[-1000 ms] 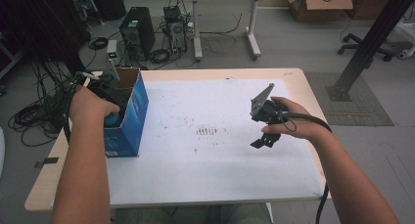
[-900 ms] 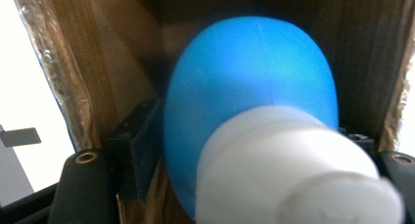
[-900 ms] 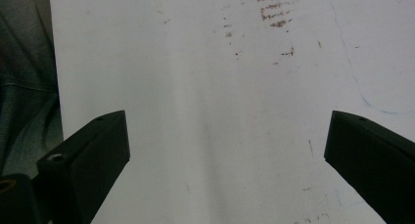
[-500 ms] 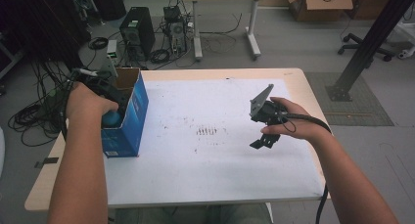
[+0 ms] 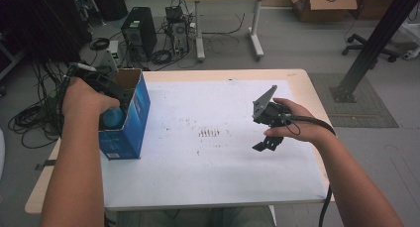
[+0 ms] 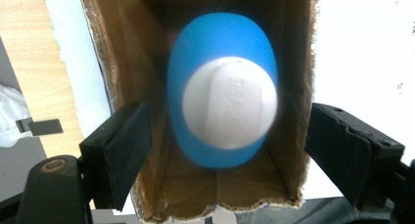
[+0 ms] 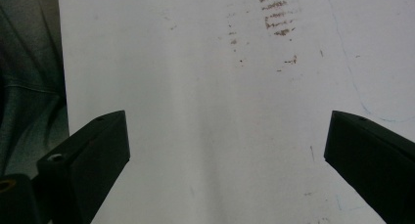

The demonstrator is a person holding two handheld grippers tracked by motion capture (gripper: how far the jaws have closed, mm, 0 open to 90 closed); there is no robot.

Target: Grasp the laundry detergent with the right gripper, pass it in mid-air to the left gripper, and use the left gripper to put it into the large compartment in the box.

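A blue cardboard box (image 5: 134, 122) stands open-topped at the table's left edge. Inside it is a blue rounded bottle with a white cap (image 6: 222, 106), blurred, also a blue patch (image 5: 113, 117) in the high view. My left gripper (image 5: 113, 94) hovers over the box mouth. Its jaws have just been opening; in the left gripper view (image 6: 227, 136) they stand wider than the box, and the bottle lies beyond them untouched. My right gripper (image 5: 267, 139) hangs above the white sheet at the right, open (image 7: 227, 150) with nothing between its jaws.
A white sheet (image 5: 213, 177) covers the wooden table (image 5: 307, 83), with dark smudge marks (image 5: 210, 133) near its middle. Cables, computer towers and another desk stand on the floor beyond the table. A person's trousers (image 7: 29, 87) show past the sheet's near edge.
The left hand has lifted slightly over the box, and the blue bottle now shows inside the box. The right hand and its gripper have stayed put.
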